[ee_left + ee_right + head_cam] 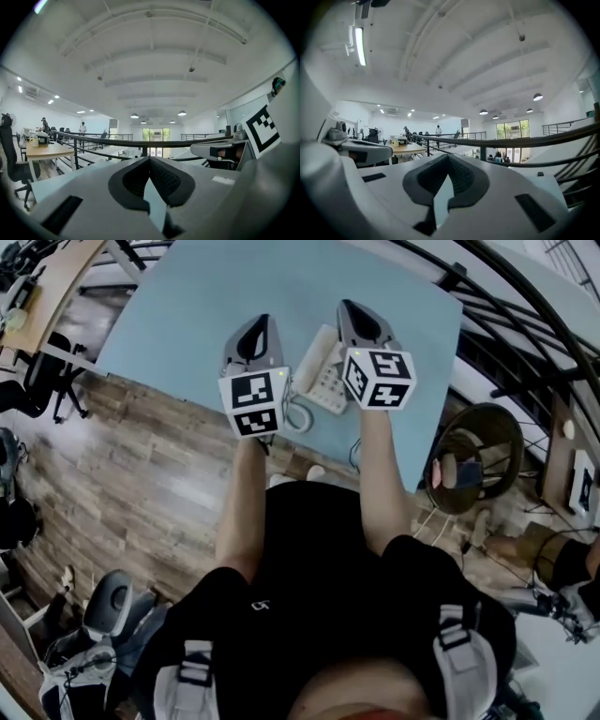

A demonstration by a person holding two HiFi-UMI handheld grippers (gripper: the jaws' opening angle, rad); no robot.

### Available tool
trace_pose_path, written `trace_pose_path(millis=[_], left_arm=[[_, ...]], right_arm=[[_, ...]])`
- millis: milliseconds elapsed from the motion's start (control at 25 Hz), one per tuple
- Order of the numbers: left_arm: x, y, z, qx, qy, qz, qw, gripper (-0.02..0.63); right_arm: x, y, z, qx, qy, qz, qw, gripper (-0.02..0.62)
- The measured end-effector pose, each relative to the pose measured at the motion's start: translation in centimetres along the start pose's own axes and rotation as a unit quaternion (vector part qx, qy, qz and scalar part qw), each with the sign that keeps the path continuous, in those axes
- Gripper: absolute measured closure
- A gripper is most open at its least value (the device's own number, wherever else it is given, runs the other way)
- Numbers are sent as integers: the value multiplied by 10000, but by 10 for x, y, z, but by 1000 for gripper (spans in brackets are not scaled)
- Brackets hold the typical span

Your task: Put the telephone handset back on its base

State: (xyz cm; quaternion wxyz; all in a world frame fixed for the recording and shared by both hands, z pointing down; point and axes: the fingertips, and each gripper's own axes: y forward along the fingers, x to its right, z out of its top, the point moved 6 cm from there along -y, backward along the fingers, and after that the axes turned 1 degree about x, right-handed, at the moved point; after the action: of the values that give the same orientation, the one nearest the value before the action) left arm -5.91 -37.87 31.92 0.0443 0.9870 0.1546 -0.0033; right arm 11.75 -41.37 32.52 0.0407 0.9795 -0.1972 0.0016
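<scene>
A white telephone (328,381) lies on the light blue table (187,306), partly hidden between my two grippers. Its handset (312,354) appears to lie along the left side of the keypad base, and the coiled cord (298,416) loops near the table's front edge. Held above the table to the left of the phone, my left gripper (260,324) points level, shut and empty. My right gripper (349,307) hovers over the phone's right side, shut too, with nothing in it. Both gripper views look out across the room: the left gripper (150,159) and the right gripper (449,157) show their tips meeting.
A black railing (506,306) runs past the table's far right side. To the right, a round dark stool (483,456) stands on the wooden floor. An office chair (112,601) is at lower left, and a wooden desk (47,287) at upper left.
</scene>
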Motion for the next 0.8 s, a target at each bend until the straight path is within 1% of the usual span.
trace_pose_path(millis=[200, 320, 560, 800], left_arm=[[6, 9, 21, 216, 141, -45, 9997, 607], [10, 13, 26, 257, 205, -88, 9994, 607], [16, 21, 24, 261, 288, -126, 9992, 607], [12, 24, 23, 228, 245, -111, 9994, 607]], right_arm=[[8, -7, 30, 398, -137, 6, 9991, 600], [11, -7, 33, 509, -143, -37, 9986, 600], [17, -7, 37, 702, -262, -17, 9972, 600], [21, -6, 37, 666, -241, -6, 9975, 600]])
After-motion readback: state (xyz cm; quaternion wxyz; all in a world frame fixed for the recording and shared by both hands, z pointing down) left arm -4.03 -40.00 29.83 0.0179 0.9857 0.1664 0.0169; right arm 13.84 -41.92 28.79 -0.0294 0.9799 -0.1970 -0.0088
